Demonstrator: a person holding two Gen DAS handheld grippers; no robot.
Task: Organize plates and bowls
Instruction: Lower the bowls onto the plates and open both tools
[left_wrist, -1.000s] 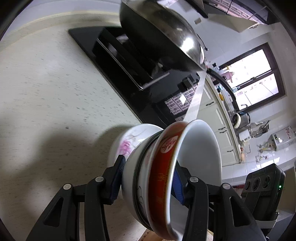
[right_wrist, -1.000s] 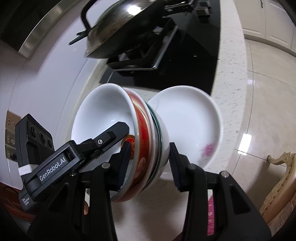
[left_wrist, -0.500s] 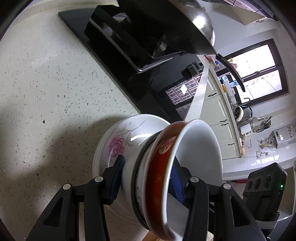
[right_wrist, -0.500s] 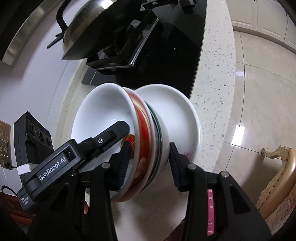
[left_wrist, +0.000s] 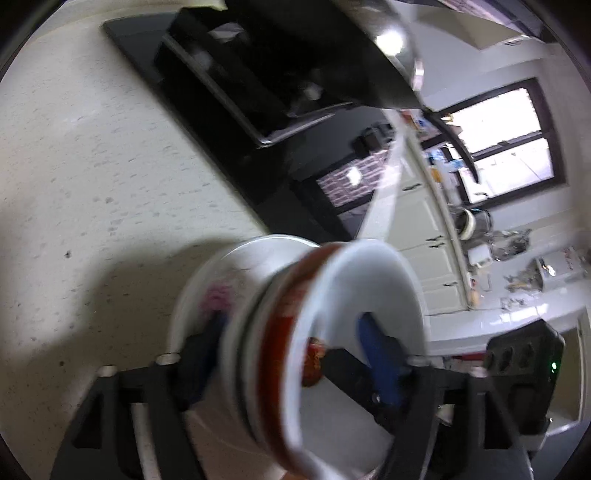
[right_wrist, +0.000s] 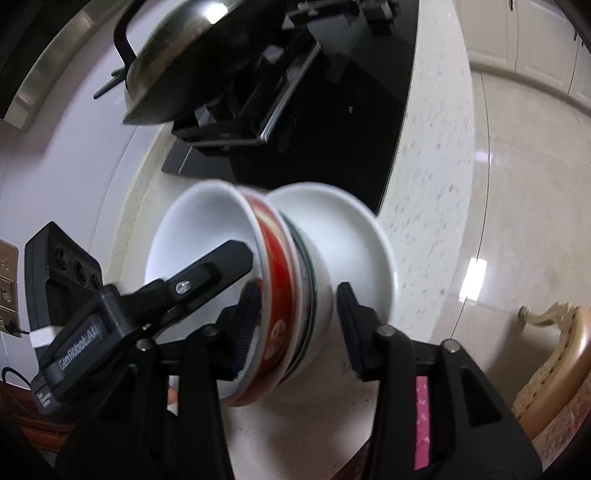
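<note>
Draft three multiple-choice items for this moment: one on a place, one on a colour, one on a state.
1. Where is the stack of bowls?
A. inside the wok
B. on the white plate
C. on the floor

2. What colour is the outside of the top bowl?
A. red
B. blue
C. yellow

3. How do the right gripper's jaws stand?
A. closed with nothing between them
B. out of view
C. either side of the stack, with a gap at the right pad

Answers:
1 B, the stack's base sits in the white plate on the counter.
2 A, a red band shows under its white rim.
3 C, the jaws are opening around the stack.
</note>
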